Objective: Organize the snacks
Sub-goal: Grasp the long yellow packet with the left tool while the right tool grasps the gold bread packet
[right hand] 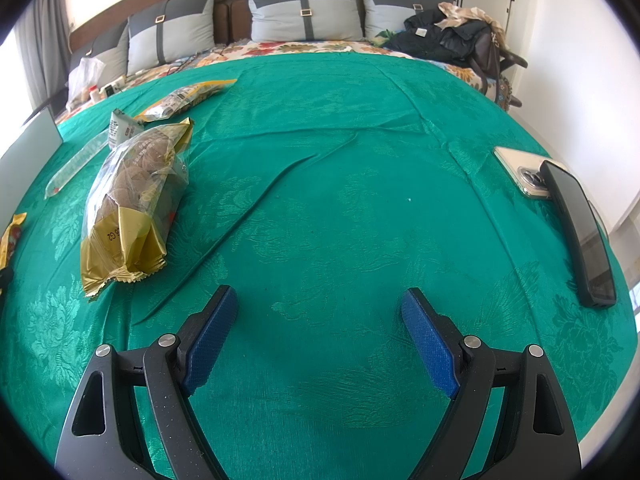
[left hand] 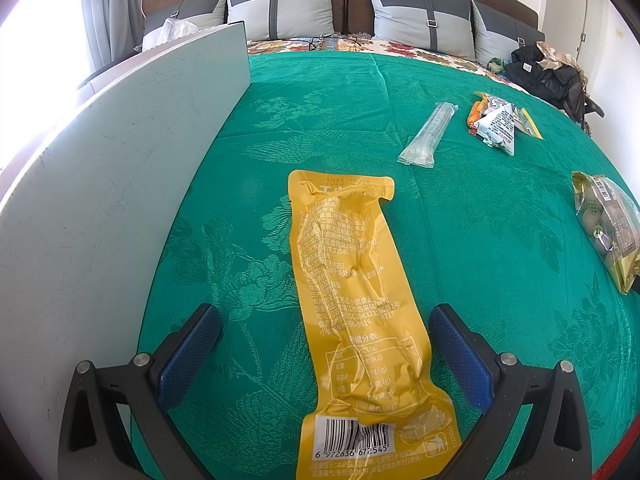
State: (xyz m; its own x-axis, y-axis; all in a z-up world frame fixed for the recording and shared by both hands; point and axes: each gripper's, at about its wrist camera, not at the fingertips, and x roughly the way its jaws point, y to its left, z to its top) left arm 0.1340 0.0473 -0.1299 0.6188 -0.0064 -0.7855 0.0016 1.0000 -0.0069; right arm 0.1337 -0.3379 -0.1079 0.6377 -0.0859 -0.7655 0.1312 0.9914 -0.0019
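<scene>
A long yellow snack packet lies flat on the green bedspread, between the fingers of my left gripper, which is open and hovers over its near half. Further off lie a clear wrapped stick, a small pile of packets and a gold bag of round snacks. My right gripper is open and empty over bare bedspread. The gold bag lies to its left, with the clear stick and other packets beyond.
A white box wall stands upright along the left of the bedspread. Two phones lie at the right edge. Grey pillows and a heap of dark clothes are at the head of the bed.
</scene>
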